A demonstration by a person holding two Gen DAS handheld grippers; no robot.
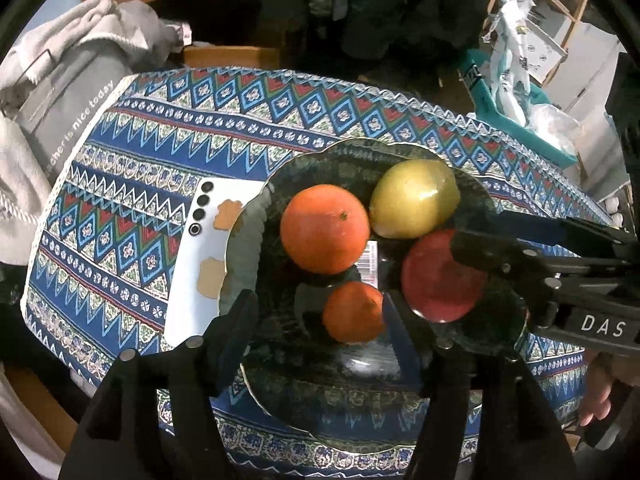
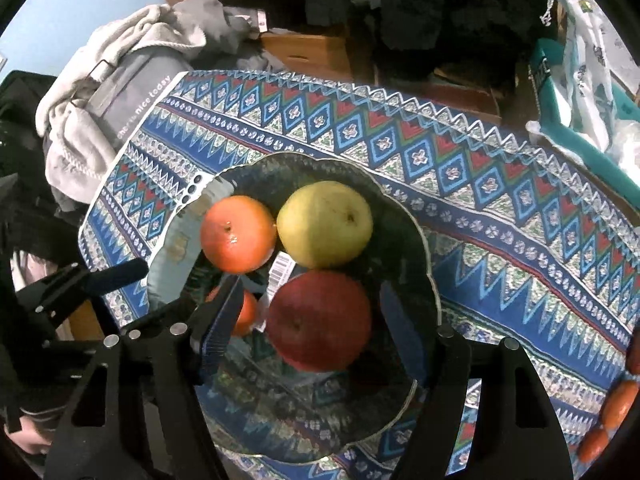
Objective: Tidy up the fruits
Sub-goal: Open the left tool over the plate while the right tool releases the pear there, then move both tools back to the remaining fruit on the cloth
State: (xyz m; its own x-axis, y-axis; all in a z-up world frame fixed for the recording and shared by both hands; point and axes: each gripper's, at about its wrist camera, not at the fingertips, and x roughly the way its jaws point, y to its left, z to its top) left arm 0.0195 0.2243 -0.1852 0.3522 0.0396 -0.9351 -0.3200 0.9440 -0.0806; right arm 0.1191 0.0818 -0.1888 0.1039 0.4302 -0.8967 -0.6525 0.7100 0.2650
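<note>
Left gripper (image 1: 320, 320) stood spread around the small orange (image 1: 353, 312); right gripper (image 2: 304, 320) stood spread astride the red apple (image 2: 320, 322), inside the glass bowl (image 2: 424, 248).

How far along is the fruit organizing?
Done: the glass plate holds a large orange, a yellow-green fruit, a red apple and a small orange. In hand: nothing. The left gripper straddles the small orange and the right gripper the apple, both open. Left: loose oranges on the tablecloth.
</note>
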